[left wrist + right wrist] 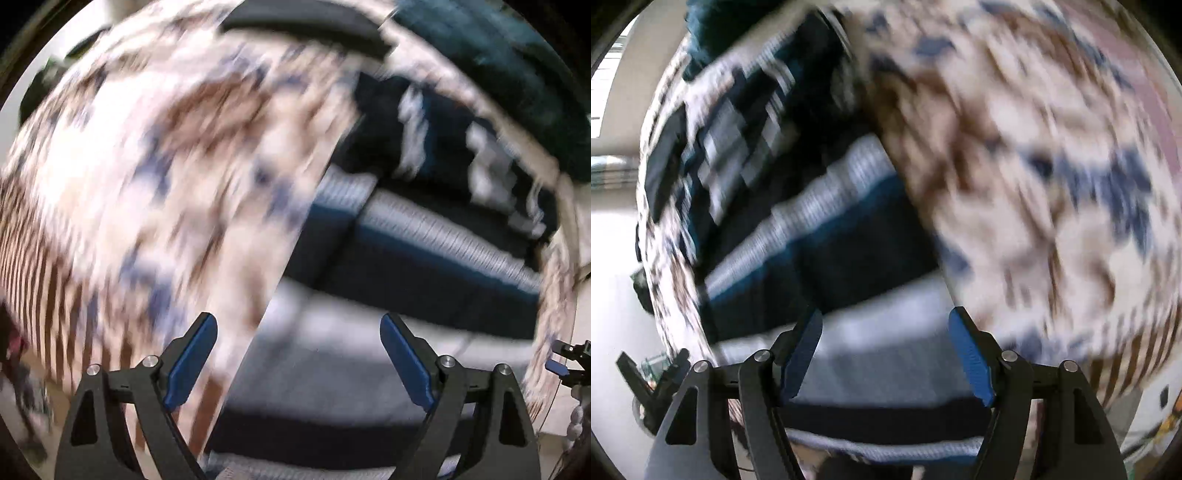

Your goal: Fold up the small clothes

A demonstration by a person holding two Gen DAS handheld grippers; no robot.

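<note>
Both views are motion-blurred. A small garment with navy, teal and light grey stripes lies on a patterned cloth; it also shows in the right wrist view. My left gripper is open and empty, just above the garment's grey stripe near its edge. My right gripper is open and empty, with its blue fingers over the garment's grey band. The right gripper's tip shows at the far right of the left wrist view.
The surface is covered by a cream cloth with brown and blue patterns, also in the right wrist view. A dark teal item lies beyond the garment. A black object sits at the far edge.
</note>
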